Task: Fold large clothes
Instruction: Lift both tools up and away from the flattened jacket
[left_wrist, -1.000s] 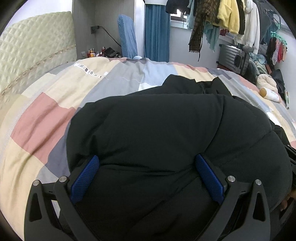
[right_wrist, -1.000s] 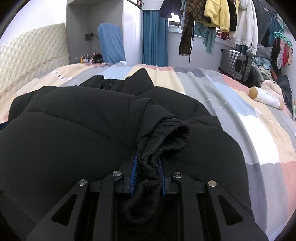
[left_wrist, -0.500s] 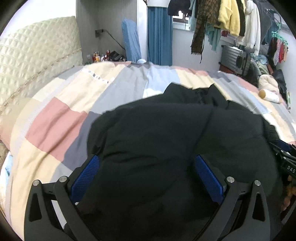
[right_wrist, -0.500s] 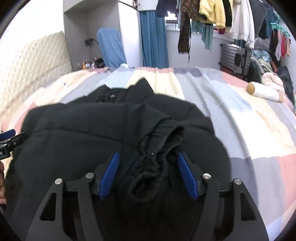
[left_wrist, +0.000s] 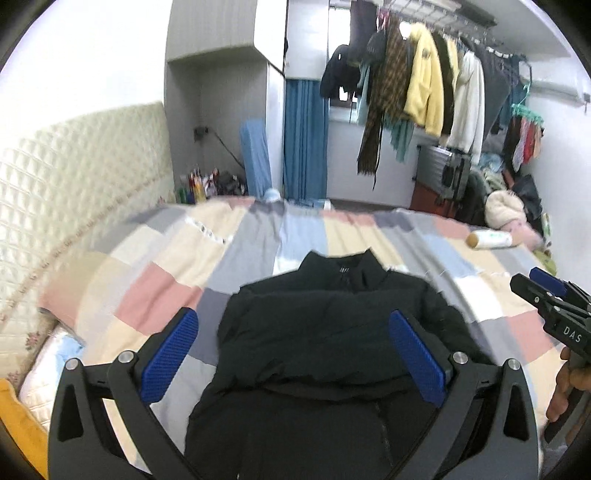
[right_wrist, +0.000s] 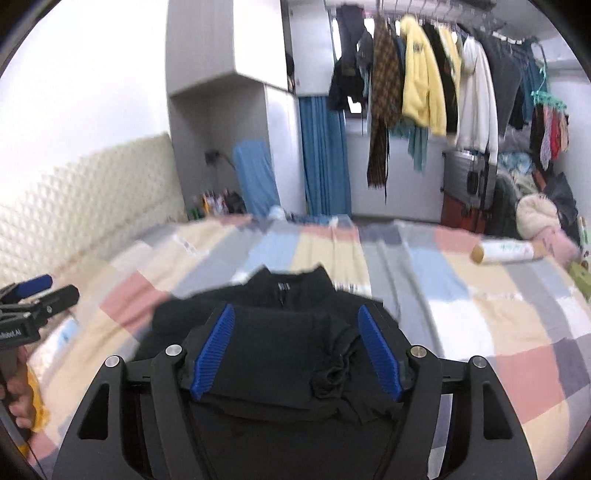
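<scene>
Blue-padded fingers (right_wrist: 214, 350) of the right gripper (right_wrist: 295, 352) stand well apart and are opening, with nothing pinched between them; the left gripper (left_wrist: 295, 358) also stands wide open and empty. Below and ahead of both lies the black padded jacket (left_wrist: 332, 347), folded into a compact bundle on the patchwork bedspread (left_wrist: 155, 295). Its long axis runs away from the cameras, the stand-up collar (left_wrist: 343, 269) at the far end and the thicker folded part at the near end. A loose sleeve cuff (right_wrist: 338, 369) sits bunched on top toward the right side, just under the right gripper, so the right hand appears nearer to it. Both grippers hang above the jacket, apart from it, tilted gently downward, side by side, each seen at the edge of the other's view.
</scene>
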